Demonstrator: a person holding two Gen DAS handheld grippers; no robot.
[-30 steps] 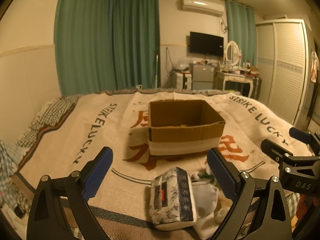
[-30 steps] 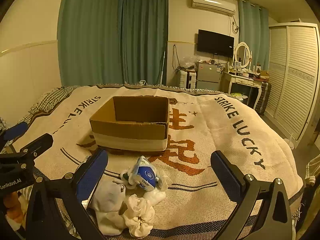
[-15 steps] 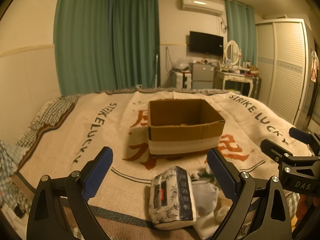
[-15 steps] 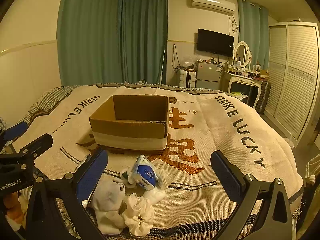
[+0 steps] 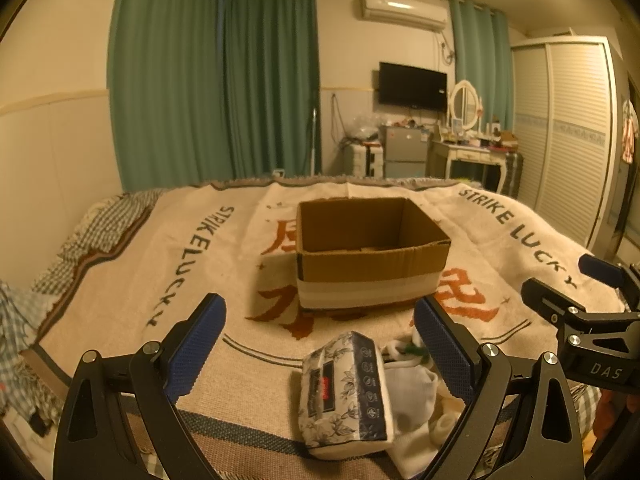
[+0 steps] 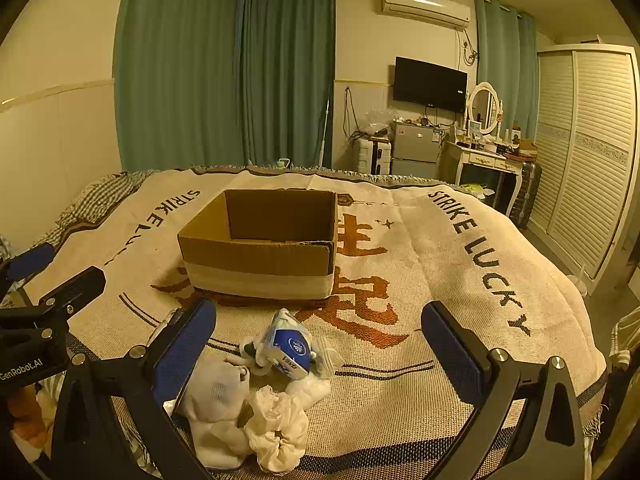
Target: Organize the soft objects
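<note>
On the left, the left gripper [image 5: 320,344] hovers low over the blanket [image 5: 224,280] with its blue-padded jaws spread wide and nothing between them; just ahead of it, nearer its right finger, a floral tissue pack [image 5: 346,392] stands on end, touching a heap of white socks [image 5: 412,396] on its right; behind these, toward the middle of the bed, the cardboard box [image 5: 370,268] sits open-topped; further right, the right gripper [image 6: 318,342] is likewise wide apart and holds nothing; in its view a small blue tissue packet [image 6: 292,350] lies between the fingers, just in front of the box [image 6: 260,258], with a white scrunchie [image 6: 276,428] and the socks [image 6: 216,404] nearer the camera by its left finger.
</note>
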